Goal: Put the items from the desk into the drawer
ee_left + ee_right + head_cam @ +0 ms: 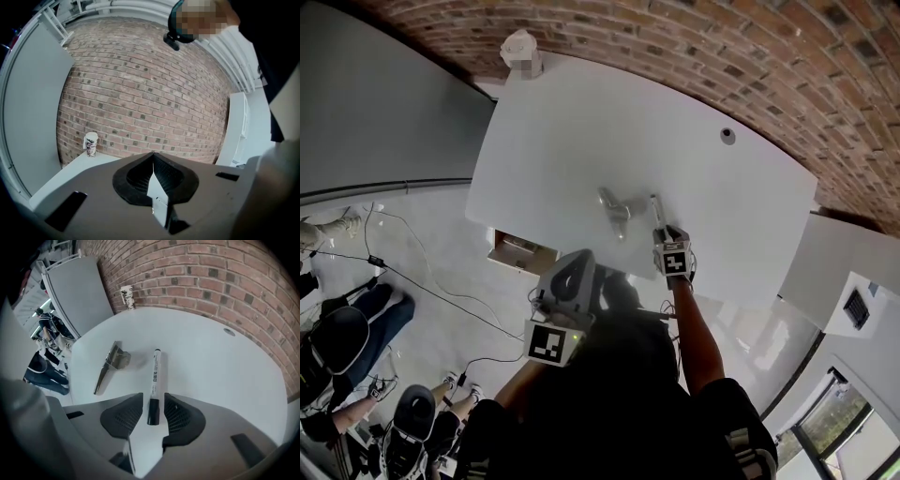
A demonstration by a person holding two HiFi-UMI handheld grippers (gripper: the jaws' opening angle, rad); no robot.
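Observation:
A white marker with a black cap (154, 380) lies on the white desk (206, 366). Its cap end sits between the jaws of my right gripper (153, 403), which points steeply down and stands open, with a narrow gap on each side of the cap. From the head view the marker (655, 209) shows just past the right gripper (660, 231). To its left lies a metal clip (108, 364) (615, 209). My left gripper (153, 157) (572, 274) hovers at the desk's near edge, its pads together and nothing in them.
An open drawer (521, 251) shows below the desk's left edge. A paper cup (521, 49) stands at the far corner against the brick wall, and a cable grommet (727, 135) sits at the far right. People and cables occupy the floor on the left (356, 328).

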